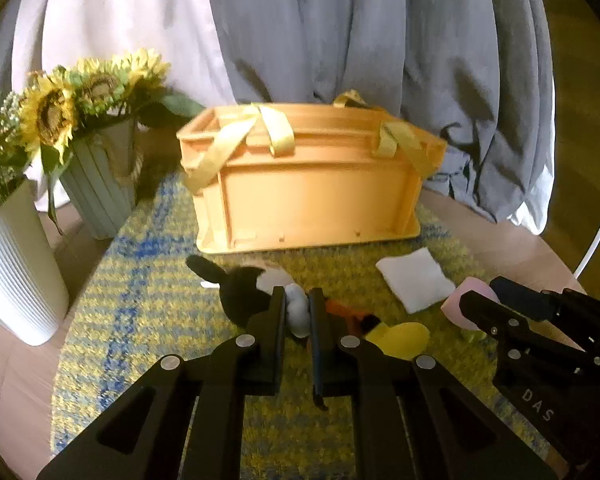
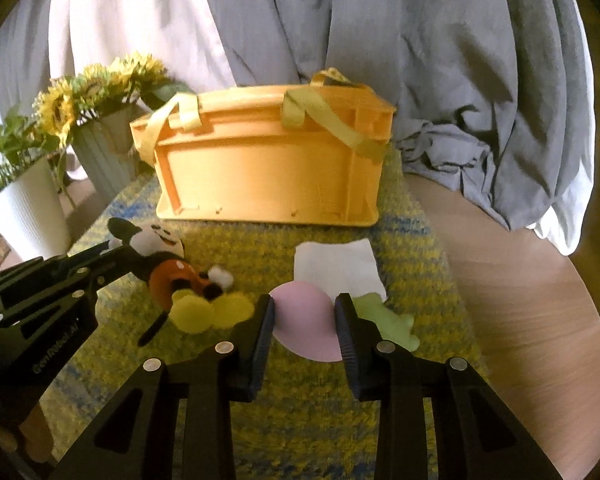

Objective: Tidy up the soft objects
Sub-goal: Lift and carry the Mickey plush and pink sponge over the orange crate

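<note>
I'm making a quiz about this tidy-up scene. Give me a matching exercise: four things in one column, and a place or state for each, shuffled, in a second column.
Things:
1. mouse plush
2. pink ball
3. white cloth
4. orange crate

Places or states:
A. lying flat on the mat, nothing gripping it
B. squeezed in the right gripper
C. standing at the far end of the mat, straps draped over its rim
D. pinched by a white hand in the left gripper

Pairs: 1-D, 2-B, 3-A, 4-C
</note>
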Tool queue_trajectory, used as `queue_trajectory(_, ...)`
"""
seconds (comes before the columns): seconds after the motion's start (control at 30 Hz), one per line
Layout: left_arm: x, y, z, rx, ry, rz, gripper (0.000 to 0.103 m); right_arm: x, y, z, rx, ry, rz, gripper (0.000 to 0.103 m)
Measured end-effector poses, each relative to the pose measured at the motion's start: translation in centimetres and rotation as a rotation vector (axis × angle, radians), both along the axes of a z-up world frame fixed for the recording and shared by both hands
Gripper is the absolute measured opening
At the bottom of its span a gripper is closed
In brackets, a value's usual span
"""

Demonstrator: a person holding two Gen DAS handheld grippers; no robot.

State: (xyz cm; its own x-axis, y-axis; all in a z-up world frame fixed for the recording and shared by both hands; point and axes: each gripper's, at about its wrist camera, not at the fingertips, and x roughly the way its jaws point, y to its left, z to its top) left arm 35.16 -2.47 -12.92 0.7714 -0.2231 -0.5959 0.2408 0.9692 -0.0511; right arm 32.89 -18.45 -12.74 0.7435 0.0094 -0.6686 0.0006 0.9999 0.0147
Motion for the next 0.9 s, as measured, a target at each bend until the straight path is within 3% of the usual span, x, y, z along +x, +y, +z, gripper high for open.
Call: queue_trajectory(0.9, -2.9, 1.4, 8.8, -0.069, -0.187, 0.025, 0.012, -1.6, 0.2, 8.1, 0.073, -0.193, 0.01, 0.032)
